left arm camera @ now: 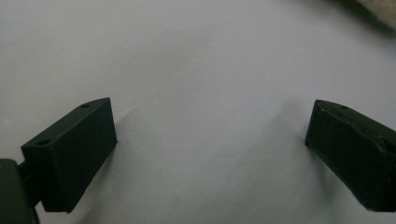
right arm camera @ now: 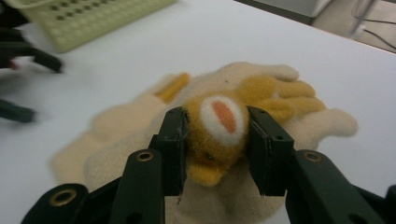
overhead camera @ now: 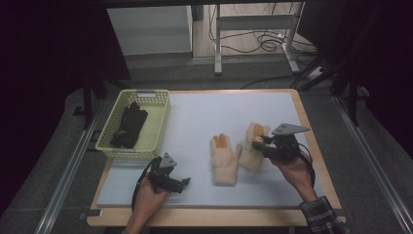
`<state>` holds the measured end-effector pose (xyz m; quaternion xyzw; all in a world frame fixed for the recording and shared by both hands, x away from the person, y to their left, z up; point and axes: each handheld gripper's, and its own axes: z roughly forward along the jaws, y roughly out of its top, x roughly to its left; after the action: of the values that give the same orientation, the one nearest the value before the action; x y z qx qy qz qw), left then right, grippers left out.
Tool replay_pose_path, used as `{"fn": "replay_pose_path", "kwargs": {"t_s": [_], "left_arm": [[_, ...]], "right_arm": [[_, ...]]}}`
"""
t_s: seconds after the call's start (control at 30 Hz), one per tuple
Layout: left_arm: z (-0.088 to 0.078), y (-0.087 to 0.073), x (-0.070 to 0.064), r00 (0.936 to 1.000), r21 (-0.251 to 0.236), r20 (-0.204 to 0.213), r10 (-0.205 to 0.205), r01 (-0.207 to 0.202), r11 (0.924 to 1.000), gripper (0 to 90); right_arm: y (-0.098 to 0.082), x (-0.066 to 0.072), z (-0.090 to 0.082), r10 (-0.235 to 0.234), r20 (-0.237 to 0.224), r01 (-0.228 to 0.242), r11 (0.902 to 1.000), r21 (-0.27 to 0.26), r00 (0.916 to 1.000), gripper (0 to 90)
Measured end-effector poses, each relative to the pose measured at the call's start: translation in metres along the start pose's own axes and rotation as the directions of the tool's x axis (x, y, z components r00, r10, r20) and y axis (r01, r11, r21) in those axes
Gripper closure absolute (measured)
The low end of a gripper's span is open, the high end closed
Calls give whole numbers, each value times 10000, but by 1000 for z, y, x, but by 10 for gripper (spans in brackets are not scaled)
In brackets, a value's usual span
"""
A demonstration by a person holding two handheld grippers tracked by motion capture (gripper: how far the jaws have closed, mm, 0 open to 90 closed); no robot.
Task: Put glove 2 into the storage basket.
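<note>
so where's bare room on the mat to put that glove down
The widest bare patch is the mat's far half, between the basket and the right edge. A bare strip runs along the near edge between the left tool and the right hand. It is crowded mid-right, where the flat glove lies beside the glove in the right tool.

Dim high view with dark edges, soft overhead light, faint shadows, motion blur at right gripper view's left edge

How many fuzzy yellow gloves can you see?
2. One glove lies flat on the white mat near the middle. The other glove is just to its right, pinched by the right gripper. The dark things in the basket may be more gloves.
</note>
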<state>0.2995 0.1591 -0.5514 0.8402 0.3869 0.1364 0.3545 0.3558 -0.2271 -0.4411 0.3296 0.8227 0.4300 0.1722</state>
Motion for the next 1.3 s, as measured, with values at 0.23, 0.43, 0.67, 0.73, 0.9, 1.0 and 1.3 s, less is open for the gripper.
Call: {"fn": "replay_pose_path", "kwargs": {"t_s": [0.23, 0.43, 0.67, 0.73, 0.9, 1.0, 1.3], "left_arm": [[0, 0, 0, 10000, 38, -3, 44, -44, 10000, 20], [0, 0, 0, 10000, 19, -6, 29, -29, 10000, 21], [0, 0, 1, 10000, 71, 4, 88, -88, 9999, 21], [0, 0, 0, 10000, 72, 2, 85, -85, 9999, 21], [0, 0, 0, 10000, 67, 3, 84, -84, 9999, 21], [0, 0, 0, 10000, 67, 2, 86, -86, 9999, 21], [0, 0, 0, 10000, 39, 6, 28, -28, 10000, 21]], "right_arm": [[15, 41, 24, -868, -1172, 896, 9958, 184, 9893, 594], [10, 60, 69, -1224, -1608, 1365, 9874, 795, 9794, 587], [-11, 61, 96, -734, -1799, 971, 9872, 1266, 9809, 519], [-10, 60, 95, -686, -1794, 929, 9870, 1308, 9814, 470], [-2, 52, 77, -754, -1553, 904, 9916, 922, 9850, 431], [-2, 39, 64, -537, -1256, 635, 9951, 755, 9906, 448], [-33, 20, 46, 107, -1047, 22, 9924, 1229, 9945, 768]]}}
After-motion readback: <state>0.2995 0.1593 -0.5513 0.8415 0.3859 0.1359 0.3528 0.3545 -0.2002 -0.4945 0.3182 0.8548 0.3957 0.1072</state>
